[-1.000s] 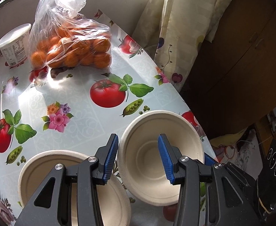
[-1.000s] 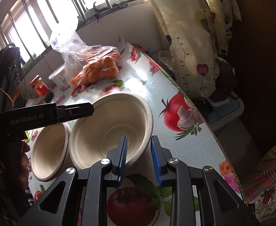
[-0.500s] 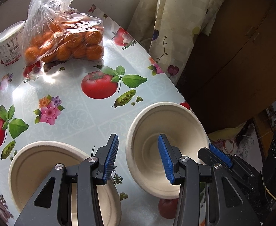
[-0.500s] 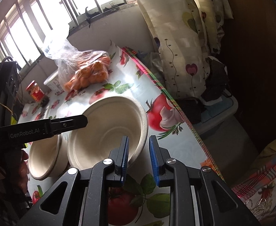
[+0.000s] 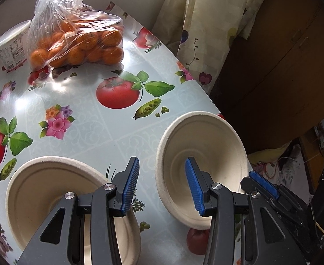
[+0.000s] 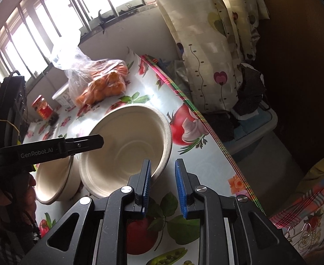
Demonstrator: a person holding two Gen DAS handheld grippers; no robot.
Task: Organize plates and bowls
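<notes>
At the near right edge of the table [image 5: 84, 114], covered in glossy tomato-and-flower oilcloth, the right gripper [image 6: 163, 163] has its jaws narrow, only a slim gap showing. The rim of the tilted beige pulp bowl [image 6: 126, 145] sits in that gap, one finger inside the bowl and one outside. The bowl is tipped up off the cloth, its mouth turned toward the right gripper, so it reads as pinched by the rim.

Just left of it, the left gripper [image 5: 162, 163] hangs above the table with its jaws partly open and nothing between them. Its right finger is over the tilted bowl's hollow and its left finger is over the second beige pulp bowl [image 5: 46, 190]. That second bowl rests flat on the cloth at the near edge, just beside the tilted one; cannot tell if they touch.

The mid table is bare cloth. At the far edge sits a clear plastic bag of oranges [image 5: 77, 42], with a white labelled plastic tub [image 5: 9, 44] to its left and a red-labelled jar [image 6: 43, 108] further left. A cream patterned curtain [image 5: 197, 33] hangs past the right edge.
</notes>
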